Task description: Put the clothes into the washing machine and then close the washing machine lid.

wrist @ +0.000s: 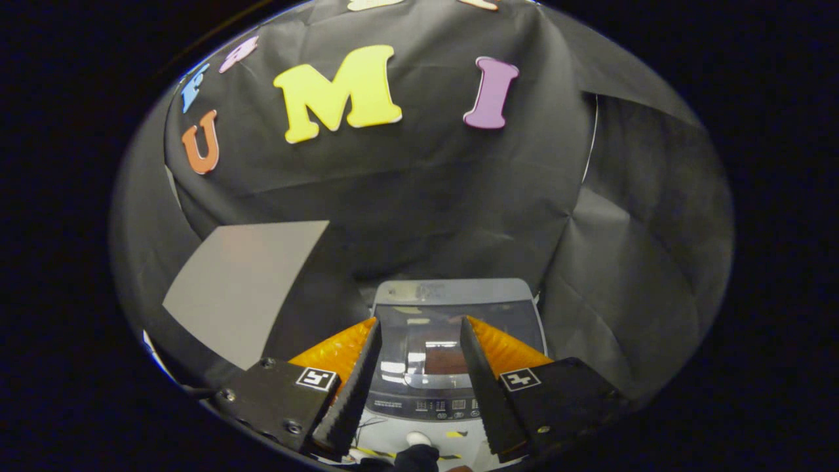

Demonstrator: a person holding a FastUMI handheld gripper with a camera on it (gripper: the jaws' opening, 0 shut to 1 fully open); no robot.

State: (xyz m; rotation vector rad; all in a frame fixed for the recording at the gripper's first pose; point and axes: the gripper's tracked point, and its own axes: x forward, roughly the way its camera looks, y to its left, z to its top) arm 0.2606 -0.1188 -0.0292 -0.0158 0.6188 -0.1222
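Your gripper [419, 354] hangs with fingers apart, holding nothing; the washing machine [455, 341] sits at twelve o'clock beyond them, its glass lid [452, 344] seemingly down; judging so, the task looks nearly done.

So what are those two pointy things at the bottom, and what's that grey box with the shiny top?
The pointy things are the two fingers of a hand-held gripper, a grabbing tool a person carries. A camera rides on it and looks forward, so the picture bends like a fish's eye. The fingers are spread apart and hold nothing. The grey box seen between and just beyond them is a top-loading washing machine. Its shiny glass lid looks closed, and its button panel sits on the near side. Behind it hangs the booth's black cloth wall, with a plain grey panel on it.
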